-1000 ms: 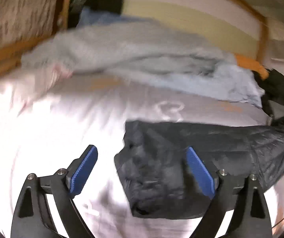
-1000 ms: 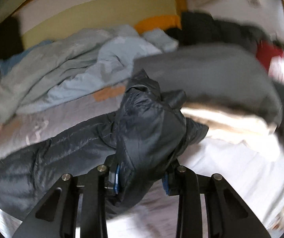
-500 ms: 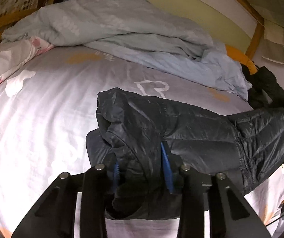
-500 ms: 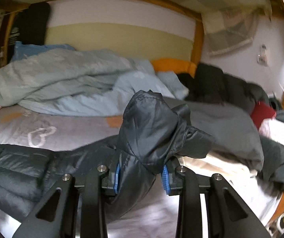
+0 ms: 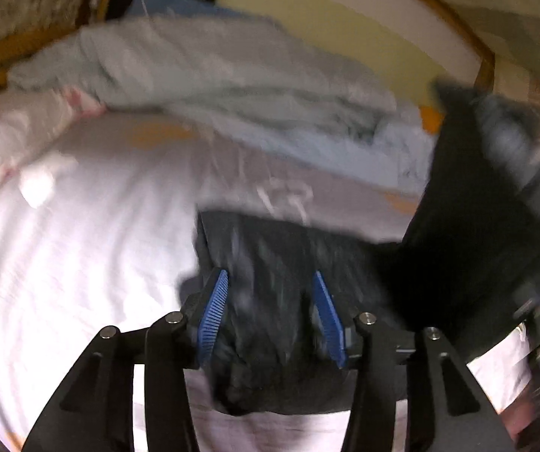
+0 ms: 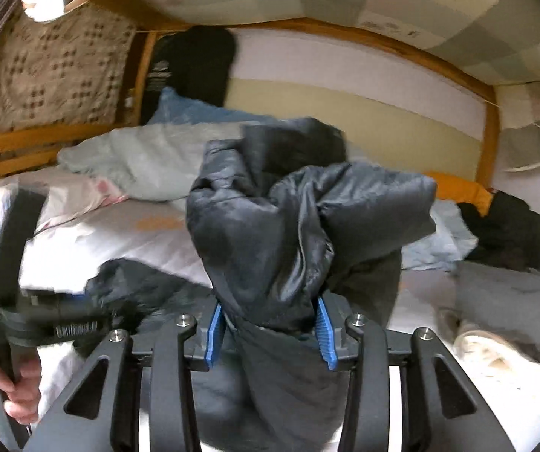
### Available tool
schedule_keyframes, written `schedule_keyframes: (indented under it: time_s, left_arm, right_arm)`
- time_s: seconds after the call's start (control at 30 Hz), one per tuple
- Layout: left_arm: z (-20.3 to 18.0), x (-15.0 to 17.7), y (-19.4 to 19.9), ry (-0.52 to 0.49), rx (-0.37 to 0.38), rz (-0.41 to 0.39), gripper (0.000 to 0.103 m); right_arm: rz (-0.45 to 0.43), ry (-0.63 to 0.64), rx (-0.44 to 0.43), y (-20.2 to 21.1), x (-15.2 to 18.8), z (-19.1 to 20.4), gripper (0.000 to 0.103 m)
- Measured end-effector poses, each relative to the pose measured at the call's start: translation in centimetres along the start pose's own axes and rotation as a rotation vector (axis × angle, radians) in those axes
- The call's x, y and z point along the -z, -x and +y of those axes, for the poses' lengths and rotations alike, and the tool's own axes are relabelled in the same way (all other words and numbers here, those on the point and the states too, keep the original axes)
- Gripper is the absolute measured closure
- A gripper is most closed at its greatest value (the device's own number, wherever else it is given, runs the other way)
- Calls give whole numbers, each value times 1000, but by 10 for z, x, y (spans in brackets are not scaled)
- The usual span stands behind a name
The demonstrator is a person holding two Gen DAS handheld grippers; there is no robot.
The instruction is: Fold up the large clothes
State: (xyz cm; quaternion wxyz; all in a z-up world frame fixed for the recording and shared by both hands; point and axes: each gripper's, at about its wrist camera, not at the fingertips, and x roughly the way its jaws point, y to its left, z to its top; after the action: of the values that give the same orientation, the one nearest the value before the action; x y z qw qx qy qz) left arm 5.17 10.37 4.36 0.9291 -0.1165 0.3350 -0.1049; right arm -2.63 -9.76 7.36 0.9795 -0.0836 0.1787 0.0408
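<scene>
My right gripper (image 6: 268, 333) is clamped tight on a bunched end of the dark puffer jacket (image 6: 288, 233), holding it up over the bed (image 6: 149, 233). Left gripper (image 5: 270, 312) sits partly open, pads (image 5: 213, 310) straddling the jacket's other end flat on the sheet; too blurry to call it gripped.

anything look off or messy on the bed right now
The dark quilted puffer jacket is bunched in the right gripper, not flat. Behind it, a rumpled pale blue duvet and a grey clothes heap crowd the bed.
</scene>
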Motion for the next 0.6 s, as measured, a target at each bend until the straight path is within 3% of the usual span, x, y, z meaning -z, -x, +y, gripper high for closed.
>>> schedule_keyframes:
  time_s: [0.17, 0.23, 0.3, 0.4, 0.5, 0.6]
  left_arm:
    - [17, -23, 57, 0, -10, -163, 46]
    - [23, -27, 69, -1, -15, -199, 45]
    - [27, -29, 73, 8, -14, -212, 44]
    - [29, -28, 71, 15, 0, -197, 44]
    - [29, -28, 72, 10, 34, -202, 44]
    - [22, -26, 73, -22, 94, -215, 38]
  right_arm:
    - [49, 41, -74, -10, 18, 36, 60]
    - [64, 99, -162, -11, 26, 51, 37]
    - [56, 87, -218, -9, 29, 59, 23]
    - [46, 45, -275, -4, 31, 64, 23]
    - [32, -22, -268, 0, 32, 54, 23]
    - [-18, -113, -181, 13, 33, 33, 23]
